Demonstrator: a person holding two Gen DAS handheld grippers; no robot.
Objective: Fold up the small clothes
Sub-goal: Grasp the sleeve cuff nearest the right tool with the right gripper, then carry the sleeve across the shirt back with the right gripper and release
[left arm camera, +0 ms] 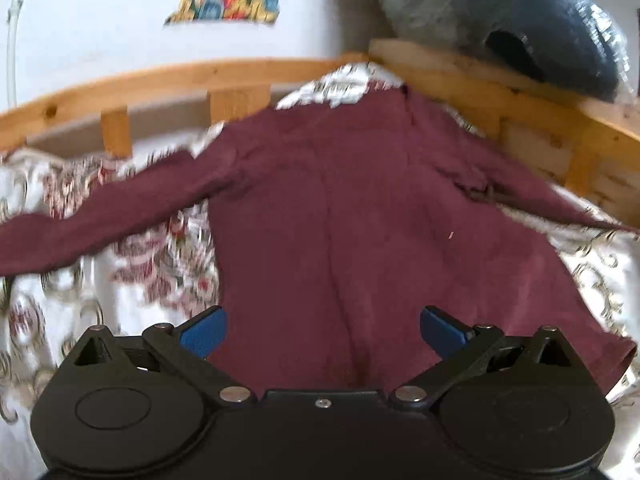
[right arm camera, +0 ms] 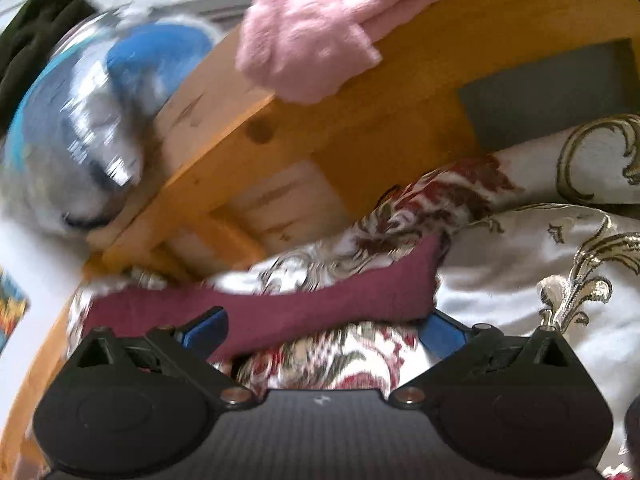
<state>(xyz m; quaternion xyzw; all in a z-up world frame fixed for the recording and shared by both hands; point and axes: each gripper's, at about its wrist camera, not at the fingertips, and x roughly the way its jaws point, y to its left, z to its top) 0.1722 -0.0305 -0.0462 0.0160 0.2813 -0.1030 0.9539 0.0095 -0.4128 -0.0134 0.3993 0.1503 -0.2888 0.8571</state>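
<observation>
1 maroon top (left arm camera: 340,208), 2 sleeves out, on bedspread (left arm camera: 152,264). l gripper (left arm camera: 323,334) & r gripper (right arm camera: 323,330) both wide open, empty.

Maroon shirt (left arm camera: 340,208), floral white bedspread (left arm camera: 152,264), pink fluffy cloth (right arm camera: 304,40), blue fingertips (left arm camera: 206,332)

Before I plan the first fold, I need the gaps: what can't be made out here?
- Maroon long-sleeved shirt hem: left wrist view, hidden behind the left gripper.
- Its sleeve cuff: right wrist view, motion blur; the right gripper covers part.
- Left sleeve end: cut off by frame edge.
</observation>
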